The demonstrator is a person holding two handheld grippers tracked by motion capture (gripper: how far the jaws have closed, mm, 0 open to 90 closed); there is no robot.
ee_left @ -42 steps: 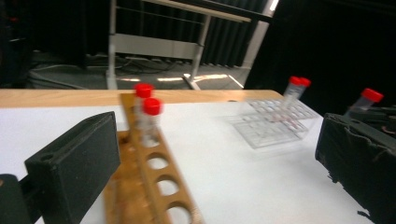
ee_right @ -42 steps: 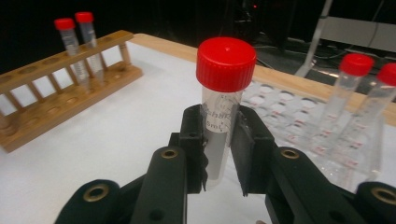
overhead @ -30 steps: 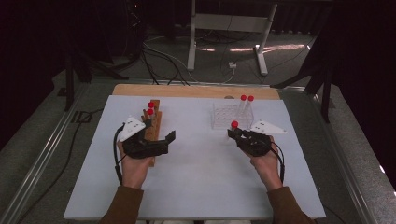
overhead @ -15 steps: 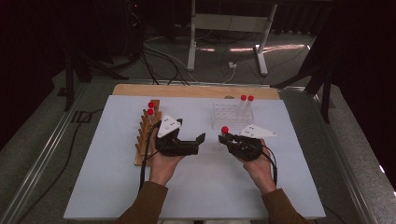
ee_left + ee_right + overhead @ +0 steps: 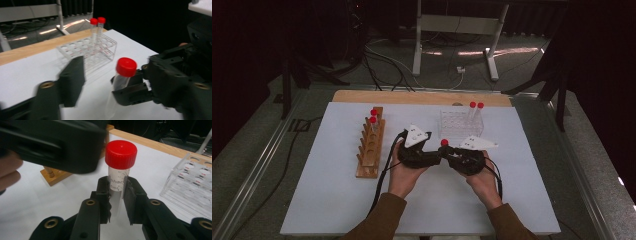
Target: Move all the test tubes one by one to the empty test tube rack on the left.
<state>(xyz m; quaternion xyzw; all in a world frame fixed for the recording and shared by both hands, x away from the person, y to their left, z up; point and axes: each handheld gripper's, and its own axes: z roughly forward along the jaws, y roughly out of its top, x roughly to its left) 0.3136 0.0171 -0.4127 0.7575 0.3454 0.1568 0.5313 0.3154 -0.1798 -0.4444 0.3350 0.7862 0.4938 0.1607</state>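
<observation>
Your two grippers meet at mid-table, a tube between them.

Your left gripper point(image 5: 432, 156) sits just left of your right gripper point(image 5: 451, 155), which holds the tube point(image 5: 444, 144) upright. The wooden rack point(image 5: 371, 145) lies to your left with two tubes at its far end. The clear rack point(image 5: 460, 123) stands behind the grippers, two tubes in its right end, all on the mat point(image 5: 332, 200).

Setting: laboratory-style recording room. Evidence: white worktop point(image 5: 337, 200) carrying a wooden tube rack point(image 5: 371, 147), a clear plastic tube rack point(image 5: 459, 122) and red-capped sample tubes point(image 5: 475, 111); dark curtained surround; cables point(image 5: 382, 57) trailing across grey floor; metal stand base point(image 5: 454, 45) behind.
</observation>
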